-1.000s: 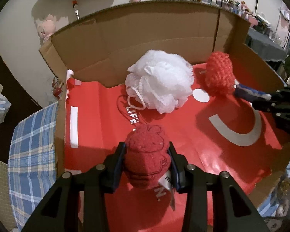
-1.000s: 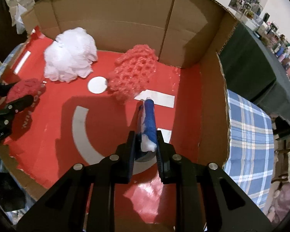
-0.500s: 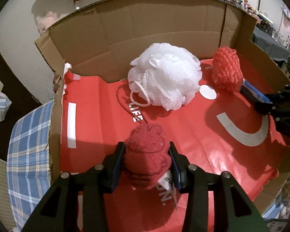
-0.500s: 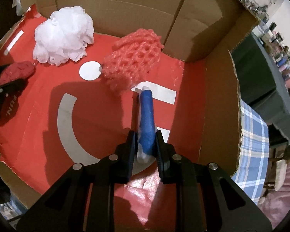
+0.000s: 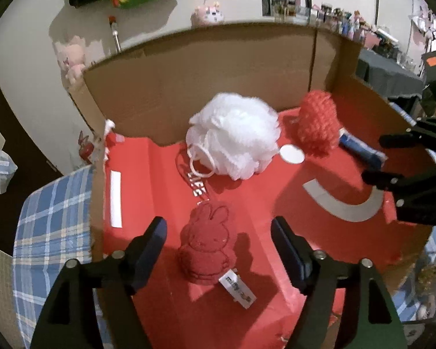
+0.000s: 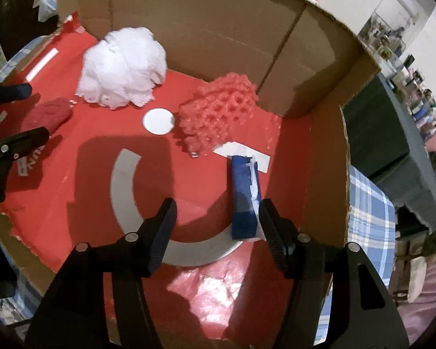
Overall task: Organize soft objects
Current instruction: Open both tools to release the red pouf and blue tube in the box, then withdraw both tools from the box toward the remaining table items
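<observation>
Inside a cardboard box (image 5: pixel 189 67) lined with red paper, the left tool (image 5: pixel 219 232) has just been opening, and a red rabbit-shaped towel (image 5: pixel 206 247) lies flat between its spread jaws, touching neither. The right tool (image 6: pixel 216 221) has also just been opening; a blue pack (image 6: pixel 244 197) lies on the liner against its right-hand jaw, clear of the other. A white bath puff (image 5: pixel 235 136) and a red mesh puff (image 5: pixel 318 125) sit near the back wall.

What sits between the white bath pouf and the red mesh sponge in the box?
A white printed circle on the red box floor, between the white bath pouf and the red mesh sponge; clearest in the right wrist view.
</observation>
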### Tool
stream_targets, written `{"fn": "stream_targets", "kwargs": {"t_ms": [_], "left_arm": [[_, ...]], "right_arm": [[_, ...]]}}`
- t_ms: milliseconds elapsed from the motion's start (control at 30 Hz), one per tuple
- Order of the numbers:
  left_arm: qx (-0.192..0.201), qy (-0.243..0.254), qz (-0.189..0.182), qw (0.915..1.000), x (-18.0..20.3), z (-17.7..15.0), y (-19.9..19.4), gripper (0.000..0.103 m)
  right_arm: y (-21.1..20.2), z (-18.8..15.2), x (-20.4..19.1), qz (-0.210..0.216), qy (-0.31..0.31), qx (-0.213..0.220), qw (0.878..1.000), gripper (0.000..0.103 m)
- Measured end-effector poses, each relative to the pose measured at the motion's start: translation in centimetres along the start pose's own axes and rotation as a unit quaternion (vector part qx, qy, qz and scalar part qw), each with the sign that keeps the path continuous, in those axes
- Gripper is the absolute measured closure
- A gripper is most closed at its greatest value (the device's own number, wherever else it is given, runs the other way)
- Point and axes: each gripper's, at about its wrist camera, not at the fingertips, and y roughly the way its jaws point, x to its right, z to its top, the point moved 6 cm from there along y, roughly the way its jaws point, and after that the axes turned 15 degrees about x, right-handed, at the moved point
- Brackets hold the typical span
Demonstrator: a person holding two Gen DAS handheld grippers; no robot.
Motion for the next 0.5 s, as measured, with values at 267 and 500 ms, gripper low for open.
{"fn": "stream_targets", "kwargs": {"t_ms": [267,500], "left_arm": [[0.081,-0.006,-0.007,0.9966,1.5,1.7,-6.8,0.012],[0.165,-0.034,-0.009,0.9857,2.0,2.9,-14.6,0.001]], "right_arm": [[-5.6,0.9,-0.4,0.010,0.023,0.049,0.999,0.038],[-13.5,1.9,-0.4,0.023,0.050,0.136,0.989,0.029]]}}
